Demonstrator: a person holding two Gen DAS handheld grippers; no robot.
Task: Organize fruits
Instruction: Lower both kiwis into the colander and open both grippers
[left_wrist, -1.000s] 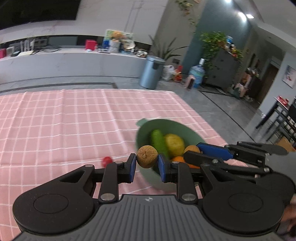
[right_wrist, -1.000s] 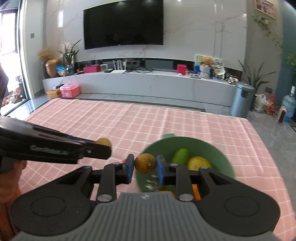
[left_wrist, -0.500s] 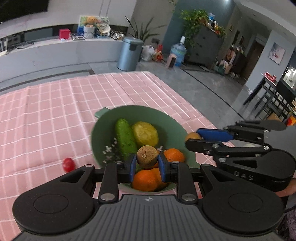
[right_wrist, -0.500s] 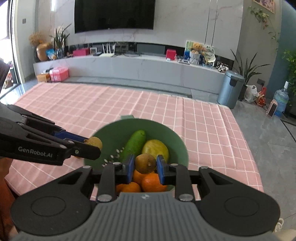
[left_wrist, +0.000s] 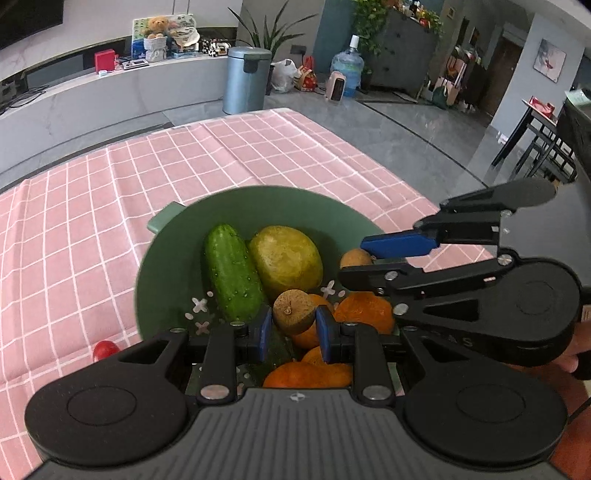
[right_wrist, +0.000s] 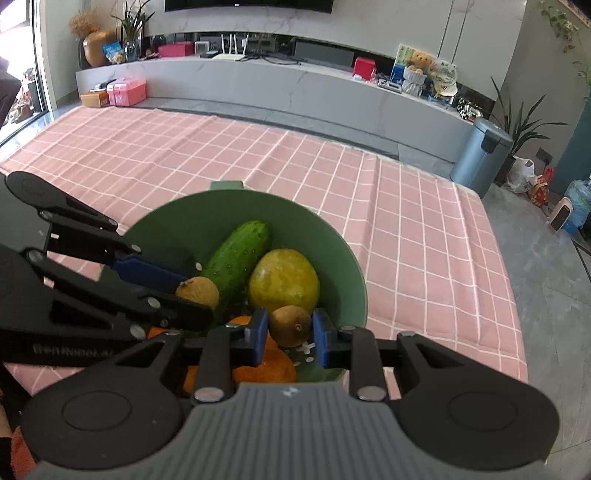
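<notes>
A green bowl (left_wrist: 177, 258) (right_wrist: 332, 243) on the pink checked cloth holds a cucumber (left_wrist: 231, 273) (right_wrist: 236, 254), a yellow-green round fruit (left_wrist: 284, 258) (right_wrist: 283, 280) and several oranges (left_wrist: 364, 310) (right_wrist: 266, 369). My left gripper (left_wrist: 294, 328) is shut on a small brown fruit (left_wrist: 294, 311) just above the oranges; it also shows in the right wrist view (right_wrist: 197, 291). My right gripper (right_wrist: 288, 334) is shut on another brown fruit (right_wrist: 290, 325) over the bowl's near side; that fruit peeks out in the left wrist view (left_wrist: 354, 257).
A small red fruit (left_wrist: 105, 349) lies on the cloth left of the bowl. The table's right edge (right_wrist: 498, 258) drops to a grey floor. A bin (right_wrist: 480, 157) and a long low cabinet (right_wrist: 258, 88) stand beyond the table.
Both grippers have come in over the bowl and lower, each still holding its brown fruit. The bowl now fills more of both views.
</notes>
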